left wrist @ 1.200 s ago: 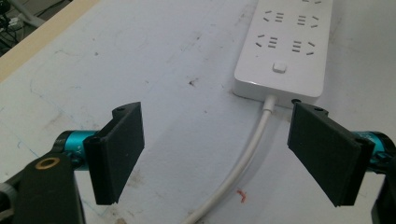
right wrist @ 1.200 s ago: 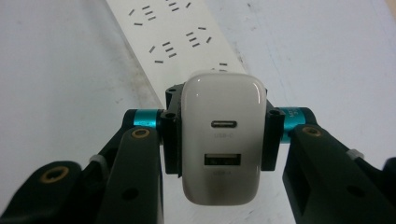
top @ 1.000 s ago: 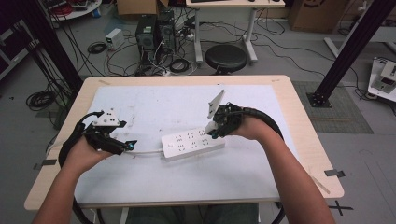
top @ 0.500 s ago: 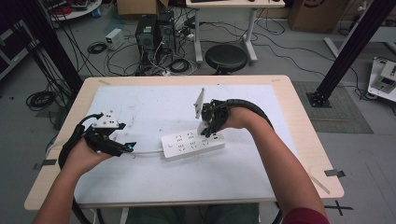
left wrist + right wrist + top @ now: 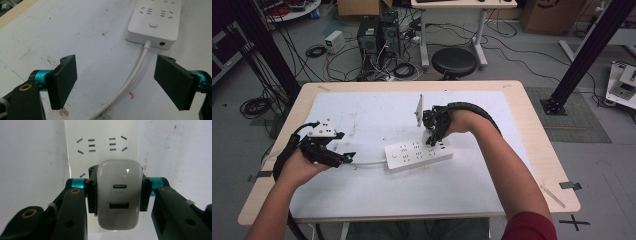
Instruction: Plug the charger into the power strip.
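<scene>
A white power strip (image 5: 418, 153) lies flat at the middle of the white mat, and its white cable (image 5: 367, 163) runs left. My right gripper (image 5: 432, 139) points down over the strip's right end, shut on a white USB charger (image 5: 119, 195) with two ports facing the camera. Beyond the charger I see the power strip (image 5: 100, 135) and its sockets. Whether the charger's prongs touch the strip is hidden. My left gripper (image 5: 346, 158) rests low at the left, open. The cable (image 5: 130, 82) passes between its jaws untouched, and the strip's switch end (image 5: 155, 22) lies just ahead.
The white mat (image 5: 377, 110) covers most of the wooden table (image 5: 532, 130). Black tape marks (image 5: 570, 185) sit on the table's right front corner. Behind the table a black stool (image 5: 454, 61), computer cases and loose cables stand on the floor.
My right gripper has carried the charger left and down, from beside the strip's right end to directly over it. The left gripper has stayed where it was.
</scene>
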### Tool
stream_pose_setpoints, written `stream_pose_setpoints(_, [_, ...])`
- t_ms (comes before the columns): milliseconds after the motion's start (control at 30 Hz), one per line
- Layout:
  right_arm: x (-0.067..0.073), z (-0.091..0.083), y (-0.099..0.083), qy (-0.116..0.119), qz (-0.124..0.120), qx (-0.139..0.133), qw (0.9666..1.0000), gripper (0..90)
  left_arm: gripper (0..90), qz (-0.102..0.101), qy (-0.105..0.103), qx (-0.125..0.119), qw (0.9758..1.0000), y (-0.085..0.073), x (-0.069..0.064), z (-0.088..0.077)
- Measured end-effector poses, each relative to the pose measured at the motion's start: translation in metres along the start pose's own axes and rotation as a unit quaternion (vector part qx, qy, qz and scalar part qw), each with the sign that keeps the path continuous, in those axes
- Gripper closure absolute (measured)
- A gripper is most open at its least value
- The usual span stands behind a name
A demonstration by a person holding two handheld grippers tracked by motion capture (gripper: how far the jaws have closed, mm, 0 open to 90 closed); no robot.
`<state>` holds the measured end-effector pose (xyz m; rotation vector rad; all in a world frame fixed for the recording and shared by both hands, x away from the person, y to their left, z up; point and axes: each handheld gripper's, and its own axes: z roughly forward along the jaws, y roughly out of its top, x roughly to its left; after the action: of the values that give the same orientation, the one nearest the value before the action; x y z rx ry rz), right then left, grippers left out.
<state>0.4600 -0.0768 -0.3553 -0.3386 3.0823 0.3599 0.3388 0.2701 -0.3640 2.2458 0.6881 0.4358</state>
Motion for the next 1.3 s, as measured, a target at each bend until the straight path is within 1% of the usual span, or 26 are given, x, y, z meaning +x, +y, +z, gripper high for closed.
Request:
stream_pose_setpoints(67, [0.000, 0.000, 0.000, 0.002, 0.000, 0.000, 1.0000, 63.2, 18.7, -0.002, 0.000, 0.001, 1.0000, -0.001, 0.000, 0.001])
stream_pose_setpoints(100, [-0.001, 0.001, 0.000, -0.001, -0.002, 0.001, 1.0000, 63.2, 18.7, -0.003, 0.000, 0.000, 1.0000, -0.001, 0.000, 0.001])
stream_pose_setpoints(133, [-0.001, 0.001, 0.000, 0.001, 0.000, 0.003, 1.0000, 63.2, 18.7, -0.005, 0.000, 0.000, 1.0000, -0.001, 0.000, 0.001])
stream_pose_setpoints(333, [-0.003, 0.004, -0.001, 0.002, -0.002, 0.008, 1.0000, 63.2, 18.7, -0.003, 0.001, 0.001, 1.0000, -0.002, 0.001, 0.000])
stream_pose_setpoints(400, [-0.004, 0.007, 0.000, 0.002, -0.008, 0.011, 0.9999, 63.2, 18.7, -0.005, 0.002, 0.000, 1.0000, -0.003, 0.001, 0.000])
stream_pose_setpoints(633, [-0.004, 0.009, 0.004, 0.006, -0.016, 0.015, 0.9997, 63.4, 18.7, -0.007, 0.001, 0.001, 1.0000, -0.003, 0.000, 0.003])
stream_pose_setpoints(667, [-0.004, 0.010, 0.005, 0.007, -0.015, 0.017, 0.9997, 63.4, 18.7, -0.004, 0.001, 0.002, 1.0000, -0.003, 0.000, 0.004])
stream_pose_setpoints(700, [-0.003, 0.015, 0.005, 0.007, -0.016, 0.035, 0.9992, 63.5, 18.7, -0.004, 0.001, 0.002, 1.0000, -0.003, 0.000, 0.004])
stream_pose_setpoints(733, [-0.003, 0.017, 0.007, 0.007, -0.022, 0.033, 0.9992, 63.5, 18.7, -0.003, -0.001, 0.001, 1.0000, -0.002, -0.001, 0.004])
stream_pose_setpoints(767, [-0.003, 0.017, 0.007, 0.007, -0.022, 0.033, 0.9992, 63.5, 18.7, -0.003, -0.001, 0.001, 1.0000, -0.002, -0.001, 0.004])
stream_pose_setpoints(800, [-0.004, 0.017, 0.006, 0.008, -0.017, 0.034, 0.9993, 63.6, 18.7, -0.004, 0.000, -0.001, 1.0000, -0.002, -0.002, 0.004])
stream_pose_setpoints(833, [-0.006, 0.017, 0.005, 0.009, -0.016, 0.027, 0.9995, 63.6, 18.8, -0.004, 0.000, -0.001, 1.0000, -0.002, -0.002, 0.004])
stream_pose_setpoints(867, [-0.004, 0.017, 0.005, 0.009, -0.010, 0.031, 0.9994, 63.6, 18.7, -0.003, 0.000, 0.000, 1.0000, -0.003, -0.002, 0.004])
stream_pose_setpoints(900, [-0.004, 0.017, 0.006, 0.005, -0.018, 0.032, 0.9993, 63.6, 18.7, -0.004, 0.000, 0.000, 1.0000, -0.003, -0.002, 0.004])
stream_pose_setpoints(967, [-0.002, 0.017, 0.007, 0.004, -0.010, 0.037, 0.9993, 63.7, 18.7, -0.006, 0.001, 0.000, 1.0000, -0.002, -0.001, 0.003])
stream_pose_setpoints(1033, [-0.002, 0.018, 0.009, 0.002, -0.011, 0.043, 0.9990, 63.7, 18.7, -0.004, 0.003, 0.000, 1.0000, -0.001, 0.000, 0.003])
stream_pose_setpoints(1133, [-0.004, 0.019, 0.009, 0.008, -0.008, 0.041, 0.9991, 63.7, 18.7, -0.002, 0.004, -0.002, 1.0000, 0.001, -0.001, 0.003])
stream_pose_setpoints(1167, [-0.004, 0.020, 0.009, 0.007, -0.009, 0.045, 0.9989, 63.8, 18.7, -0.002, 0.003, -0.003, 1.0000, 0.001, -0.002, 0.003])
stream_pose_setpoints(1233, [-0.006, 0.022, 0.009, 0.010, -0.007, 0.041, 0.9991, 63.8, 18.7, 0.001, 0.003, -0.002, 1.0000, 0.000, -0.003, 0.003])
stream_pose_setpoints(1267, [-0.006, 0.022, 0.008, 0.009, -0.013, 0.034, 0.9993, 63.8, 18.7, 0.001, 0.002, -0.003, 1.0000, 0.000, -0.003, 0.004])
stream_pose_setpoints(1300, [-0.006, 0.022, 0.008, 0.009, -0.013, 0.034, 0.9993, 63.8, 18.7, -0.002, 0.000, -0.003, 1.0000, -0.001, -0.004, 0.004])
